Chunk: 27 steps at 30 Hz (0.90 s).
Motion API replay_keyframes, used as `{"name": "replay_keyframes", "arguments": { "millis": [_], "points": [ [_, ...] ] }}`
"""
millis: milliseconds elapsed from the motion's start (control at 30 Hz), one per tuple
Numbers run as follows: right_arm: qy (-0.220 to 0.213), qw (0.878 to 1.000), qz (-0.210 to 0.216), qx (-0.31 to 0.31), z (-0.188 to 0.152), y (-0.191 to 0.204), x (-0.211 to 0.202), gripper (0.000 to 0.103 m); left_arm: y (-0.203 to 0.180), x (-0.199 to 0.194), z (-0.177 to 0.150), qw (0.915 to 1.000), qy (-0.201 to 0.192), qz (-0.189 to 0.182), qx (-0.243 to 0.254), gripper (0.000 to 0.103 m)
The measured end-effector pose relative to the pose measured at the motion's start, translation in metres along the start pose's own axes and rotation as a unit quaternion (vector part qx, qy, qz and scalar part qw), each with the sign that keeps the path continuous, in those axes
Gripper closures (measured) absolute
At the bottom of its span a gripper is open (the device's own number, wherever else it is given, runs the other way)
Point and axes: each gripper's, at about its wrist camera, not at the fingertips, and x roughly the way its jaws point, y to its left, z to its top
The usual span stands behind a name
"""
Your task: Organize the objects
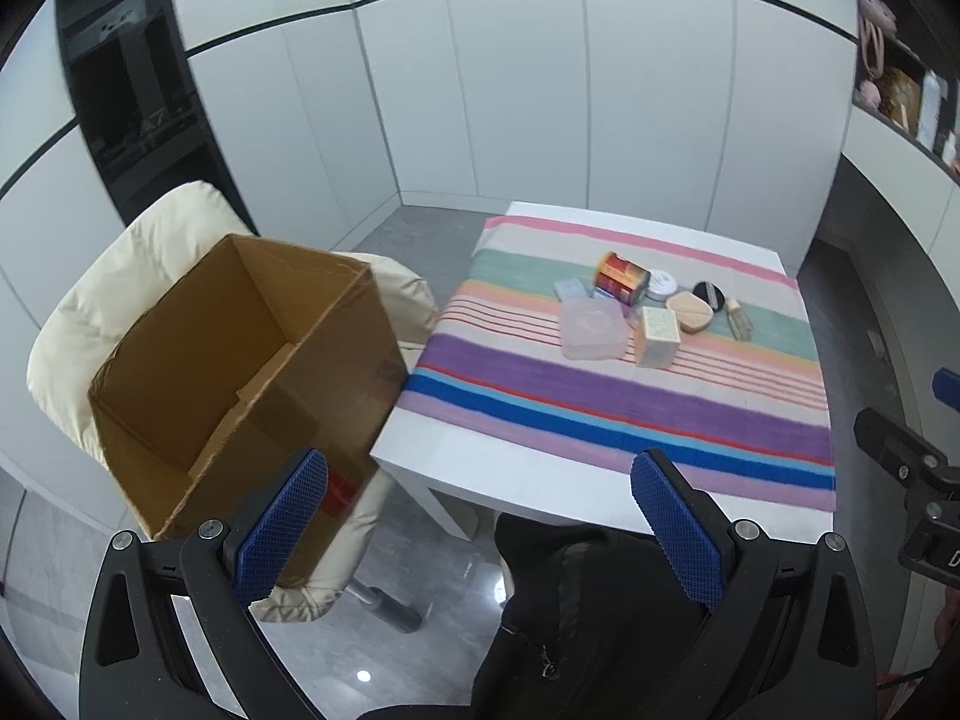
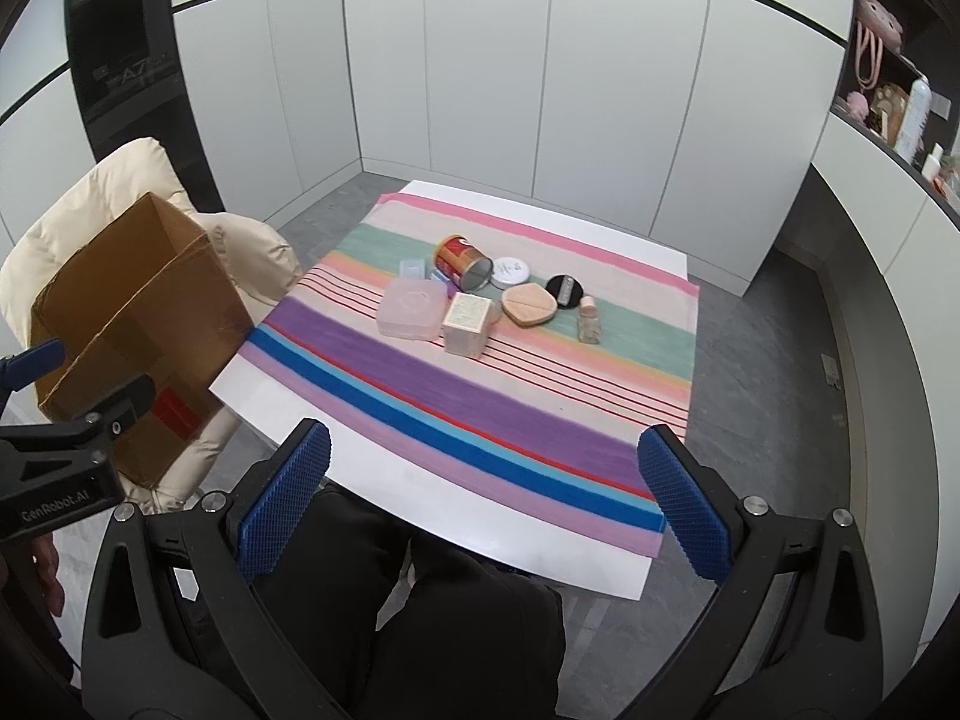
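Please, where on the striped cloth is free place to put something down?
The near purple and blue stripes of the striped cloth, between the table's front edge and the clear lidded box, lie bare. Crowded: the middle, around the tipped can and beige carton.

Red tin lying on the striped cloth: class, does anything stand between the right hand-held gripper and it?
Yes. From the right hand-held gripper, the clear plastic box and the beige carton sit directly in front of the red tin, on its near side. The near striped cloth before them is bare.
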Motion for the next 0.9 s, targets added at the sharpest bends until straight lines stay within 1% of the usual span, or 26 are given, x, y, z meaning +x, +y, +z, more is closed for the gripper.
{"name": "replay_keyframes", "arguments": {
  "millis": [133,233,367,500,567,633,800,900],
  "points": [
    [0.002,1.000,-0.004,0.008,-0.003,-0.010,0.000,0.000,-0.014,0.004,0.002,0.9999,0.000,-0.008,0.014,0.001],
    [0.002,1.000,-0.010,0.012,-0.004,-0.017,0.002,0.000,-0.025,0.009,0.004,0.9995,-0.007,-0.012,0.027,0.001],
    [0.008,1.000,-0.016,0.019,-0.004,-0.030,0.010,0.000,-0.041,0.024,0.006,0.9985,0.002,-0.007,0.055,0.001],
    [0.022,0.998,-0.039,0.035,-0.006,-0.045,0.019,0.000,-0.057,0.037,0.011,0.9964,0.014,-0.026,0.080,0.005],
    [0.030,0.998,-0.046,0.034,-0.006,-0.050,0.025,0.000,-0.064,0.041,0.017,0.9960,0.012,-0.023,0.086,0.005],
    [0.030,0.998,-0.042,0.044,-0.004,-0.057,0.031,0.000,-0.069,0.046,0.024,0.9958,0.014,-0.020,0.088,0.005],
    [0.038,0.997,-0.036,0.051,0.005,-0.069,0.053,0.000,-0.084,0.071,0.048,0.9951,0.026,-0.035,0.089,0.004],
    [0.057,0.996,-0.036,0.055,0.008,-0.076,0.077,0.000,-0.091,0.091,0.060,0.9949,0.030,-0.039,0.089,0.004]
  ]
}}
